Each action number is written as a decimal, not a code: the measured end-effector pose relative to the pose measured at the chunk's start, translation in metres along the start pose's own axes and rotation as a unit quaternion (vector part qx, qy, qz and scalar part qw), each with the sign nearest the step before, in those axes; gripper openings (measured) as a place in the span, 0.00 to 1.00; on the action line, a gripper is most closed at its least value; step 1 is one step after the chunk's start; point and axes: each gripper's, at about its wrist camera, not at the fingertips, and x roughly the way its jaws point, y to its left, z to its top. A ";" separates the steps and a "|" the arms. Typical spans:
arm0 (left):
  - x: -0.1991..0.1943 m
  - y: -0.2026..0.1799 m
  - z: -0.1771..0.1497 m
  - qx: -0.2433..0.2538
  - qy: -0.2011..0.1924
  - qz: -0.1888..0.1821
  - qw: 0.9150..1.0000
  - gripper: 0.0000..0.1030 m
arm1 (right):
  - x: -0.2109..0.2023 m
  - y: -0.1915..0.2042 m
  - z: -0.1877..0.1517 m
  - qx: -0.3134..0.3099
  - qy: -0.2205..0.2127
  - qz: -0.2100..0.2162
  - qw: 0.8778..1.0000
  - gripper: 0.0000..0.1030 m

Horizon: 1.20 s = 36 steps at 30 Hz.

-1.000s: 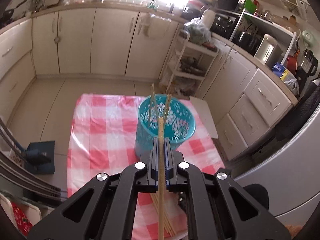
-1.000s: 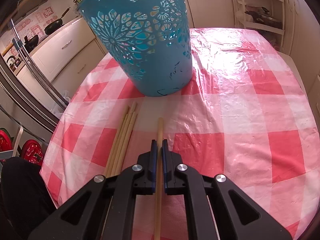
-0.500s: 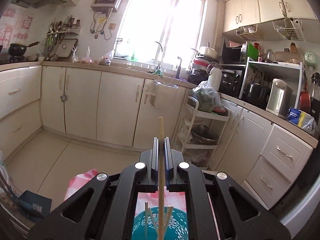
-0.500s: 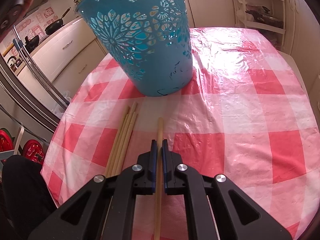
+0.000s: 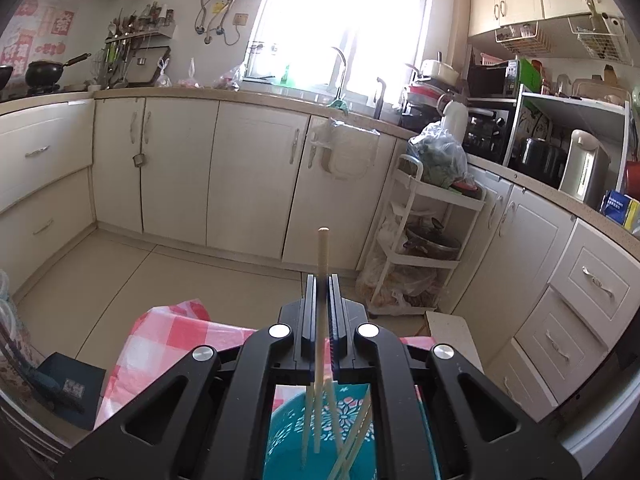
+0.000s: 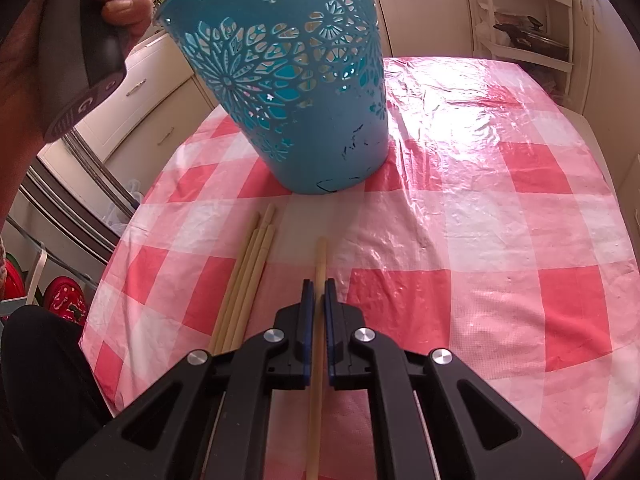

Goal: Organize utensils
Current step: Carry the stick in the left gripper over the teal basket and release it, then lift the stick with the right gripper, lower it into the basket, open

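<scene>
A teal cut-out basket (image 6: pixel 296 92) stands on the red-and-white checked tablecloth (image 6: pixel 500 264). My left gripper (image 5: pixel 321 280) is shut on a pale chopstick (image 5: pixel 322 256), held upright over the basket (image 5: pixel 288 436), its lower end inside among other chopsticks (image 5: pixel 352 440). My right gripper (image 6: pixel 316 284) is shut on another chopstick (image 6: pixel 320 260), low over the cloth in front of the basket. Loose chopsticks (image 6: pixel 248 276) lie on the cloth just left of it.
The person's hand on the left gripper's handle (image 6: pixel 100 20) shows above the basket's left rim. Cream kitchen cabinets (image 5: pixel 248 176) and a white trolley rack (image 5: pixel 424 240) stand beyond the table. The table's edges fall away left and right.
My left gripper has tilted up from looking down at the basket to facing the kitchen, chopstick now upright with its end in the basket. My right gripper has stayed still.
</scene>
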 end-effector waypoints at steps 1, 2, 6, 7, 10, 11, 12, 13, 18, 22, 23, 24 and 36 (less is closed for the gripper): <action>-0.001 0.001 -0.003 0.003 0.007 0.003 1.000 0.05 | 0.000 0.000 0.000 -0.001 0.000 0.000 1.000 0.06; -0.002 0.003 -0.006 0.007 0.018 0.005 1.000 0.05 | 0.000 0.000 0.000 -0.001 0.000 0.000 1.000 0.06; -0.018 0.011 -0.016 0.022 0.047 0.016 0.999 0.28 | -0.001 -0.001 0.001 -0.001 0.003 0.004 1.000 0.06; -0.028 0.017 -0.019 0.024 0.047 0.024 0.998 0.34 | -0.001 -0.002 0.000 0.001 0.006 0.006 1.000 0.06; -0.060 0.036 -0.026 0.022 0.038 0.040 0.998 0.54 | -0.004 -0.002 -0.001 -0.002 0.010 0.002 1.000 0.06; -0.070 0.044 -0.028 0.020 0.038 0.043 0.998 0.55 | -0.004 0.000 -0.002 -0.005 0.010 -0.001 1.000 0.06; -0.079 0.052 -0.032 0.017 0.040 0.048 0.998 0.57 | -0.004 0.001 -0.002 -0.009 0.010 -0.006 1.000 0.06; -0.085 0.059 -0.035 0.014 0.042 0.052 0.998 0.59 | -0.004 0.003 -0.003 -0.013 0.011 -0.010 1.000 0.06; -0.110 0.102 -0.065 -0.009 0.064 0.072 0.995 0.61 | -0.003 0.019 -0.007 -0.063 0.012 -0.050 0.997 0.06; -0.109 0.134 -0.095 -0.030 0.092 0.107 0.990 0.61 | -0.002 0.027 -0.009 -0.091 0.014 -0.069 0.993 0.05; -0.104 0.143 -0.098 -0.050 0.108 0.110 0.987 0.61 | -0.005 0.023 -0.008 -0.077 0.019 -0.059 0.995 0.05; -0.102 0.150 -0.099 -0.066 0.115 0.105 0.986 0.61 | -0.010 0.022 -0.008 -0.072 0.017 -0.052 0.996 0.05; -0.102 0.139 -0.103 -0.048 0.119 0.103 0.986 0.61 | -0.156 0.033 0.092 0.010 -0.182 0.096 0.978 0.05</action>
